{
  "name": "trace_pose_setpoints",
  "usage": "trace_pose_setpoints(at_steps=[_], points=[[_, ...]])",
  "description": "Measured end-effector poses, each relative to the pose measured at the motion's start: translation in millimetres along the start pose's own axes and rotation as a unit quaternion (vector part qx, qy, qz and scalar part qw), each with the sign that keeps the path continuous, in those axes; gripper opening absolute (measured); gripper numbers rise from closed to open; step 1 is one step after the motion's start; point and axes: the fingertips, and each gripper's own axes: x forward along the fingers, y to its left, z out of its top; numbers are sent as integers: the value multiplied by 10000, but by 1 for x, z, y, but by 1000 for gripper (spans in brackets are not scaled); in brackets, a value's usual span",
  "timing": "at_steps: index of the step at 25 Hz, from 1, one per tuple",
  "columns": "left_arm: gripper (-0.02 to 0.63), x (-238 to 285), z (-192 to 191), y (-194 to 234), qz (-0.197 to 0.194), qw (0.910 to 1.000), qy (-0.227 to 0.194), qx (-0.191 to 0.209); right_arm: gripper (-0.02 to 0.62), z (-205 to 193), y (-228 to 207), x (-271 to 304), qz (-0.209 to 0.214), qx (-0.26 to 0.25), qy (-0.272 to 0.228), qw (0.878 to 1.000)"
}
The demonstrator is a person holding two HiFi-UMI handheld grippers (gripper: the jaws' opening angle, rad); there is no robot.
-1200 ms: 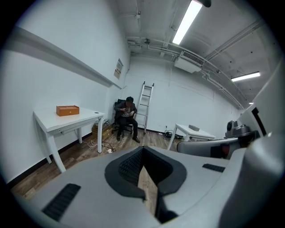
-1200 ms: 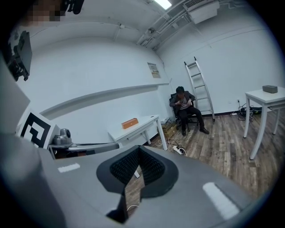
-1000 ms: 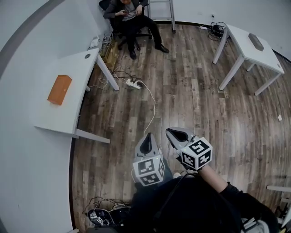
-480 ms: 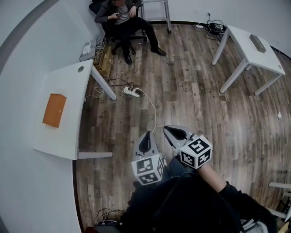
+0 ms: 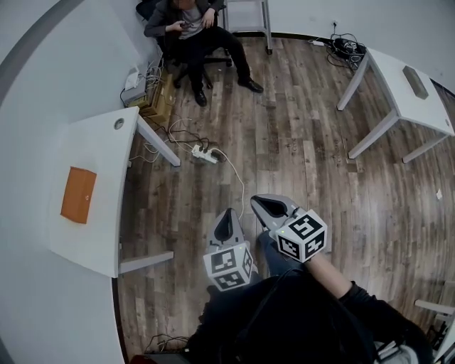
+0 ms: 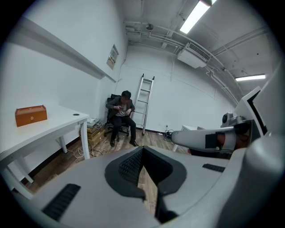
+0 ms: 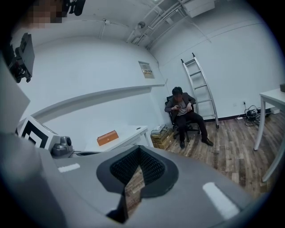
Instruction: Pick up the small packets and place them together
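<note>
No small packets show in any view. My left gripper and my right gripper are held side by side in front of the body, above the wooden floor, pointing slightly down. Both are shut and hold nothing: in the left gripper view the left gripper's jaw tips meet, and so do the right gripper's in the right gripper view. An orange box lies on a white table by the left wall, well away from both grippers. The same orange box is at the left of the left gripper view.
A person sits on a chair at the back, beside a ladder. A power strip and cables lie on the floor near the left table's leg. A second white table stands at the back right.
The whole scene has slid in the head view: the left table and orange box drifted left and down. Both grippers stay shut, side by side, in the same pose.
</note>
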Motion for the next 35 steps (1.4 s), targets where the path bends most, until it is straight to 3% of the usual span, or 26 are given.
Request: trace_pose_setpoints(at_steps=[7, 16, 25, 30, 35], points=[[-2, 99, 71, -3, 186, 9995, -247, -25, 2, 62, -79, 50, 310, -126, 76, 9994], [-2, 154, 95, 4, 611, 9975, -290, -181, 2, 88, -123, 92, 833, -121, 236, 9962], [-2, 196, 115, 77, 1002, 9930, -274, -559, 2, 109, -121, 184, 1258, -347, 510, 9901], [-2, 222, 159, 131, 1184, 9895, -495, -664, 2, 138, -113, 248, 1467, -424, 499, 9870], [-2, 225, 185, 198, 1621, 9807, -636, -885, 2, 163, -88, 314, 1818, -544, 517, 9805]])
